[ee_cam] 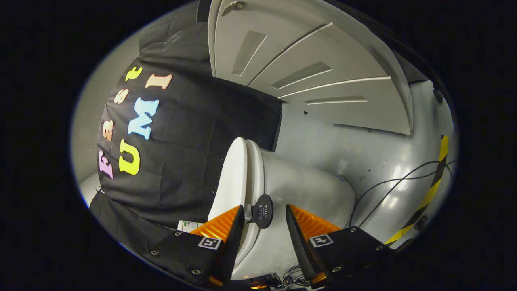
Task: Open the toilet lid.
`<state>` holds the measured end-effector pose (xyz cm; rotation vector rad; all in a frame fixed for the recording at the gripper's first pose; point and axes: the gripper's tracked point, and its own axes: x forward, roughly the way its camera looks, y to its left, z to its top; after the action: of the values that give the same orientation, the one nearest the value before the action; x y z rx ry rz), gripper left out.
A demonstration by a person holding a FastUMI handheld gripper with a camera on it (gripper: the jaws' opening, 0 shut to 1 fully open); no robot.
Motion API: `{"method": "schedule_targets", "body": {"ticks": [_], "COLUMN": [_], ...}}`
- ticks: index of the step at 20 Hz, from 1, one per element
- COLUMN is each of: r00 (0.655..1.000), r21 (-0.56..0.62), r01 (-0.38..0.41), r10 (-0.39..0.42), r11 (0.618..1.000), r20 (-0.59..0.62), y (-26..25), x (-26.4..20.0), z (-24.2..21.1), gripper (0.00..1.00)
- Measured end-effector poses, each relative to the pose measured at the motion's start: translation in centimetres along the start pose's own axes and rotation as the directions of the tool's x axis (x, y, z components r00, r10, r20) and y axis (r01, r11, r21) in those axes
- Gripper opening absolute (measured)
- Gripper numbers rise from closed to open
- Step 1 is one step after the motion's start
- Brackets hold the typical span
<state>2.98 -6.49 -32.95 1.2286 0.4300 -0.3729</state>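
The tongs (264,220) are spread apart, pinching nothing, and rolled sideways so the whole scene lies tilted. Between their tips sits a small round black tab (262,211) with pale lettering, fixed at the front edge of the white plastic toilet lid (234,178). That lid lies shut or very nearly shut against the seat of the white ceramic toilet bowl (307,194), with only a thin seam showing between them. The tab looks closer to one finger than to the other, though neither finger presses on it. Beyond the toilet hang the black cloth booth wall (181,161) and a grey panelled door (303,68), and dark cables (387,186) trail over the glossy grey floor (363,157) beside a yellow-and-black striped tape (428,198). The main risk, as I judge it, is closing off-centre: the nearer finger could push the tab aside, or catch only its rim, so the grip slips once the lid begins to swing. A straight pull instead of one following the hinge arc could also peel the tab free or let the lid drop back.
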Motion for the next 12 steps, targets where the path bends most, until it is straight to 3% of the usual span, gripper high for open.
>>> {"method": "schedule_targets", "body": {"ticks": [1, 3, 7, 12], "r00": [1.000, 1.000, 1.000, 1.000], "r21": [0.010, 0.024, 0.059, 0.043], "r01": [-0.004, -0.012, -0.026, -0.025], "r10": [0.004, 0.012, 0.027, 0.024], "r11": [1.000, 1.000, 0.998, 0.999], "r20": [-0.003, 0.001, -0.015, 0.019], "y": [-0.1, 0.1, 0.0, 0.1], "x": [0.1, 0.4, 0.3, 0.7], "z": [0.0, 0.3, 0.3, 1.1], "gripper": [0.51, 0.35, 0.16, 0.01]}}
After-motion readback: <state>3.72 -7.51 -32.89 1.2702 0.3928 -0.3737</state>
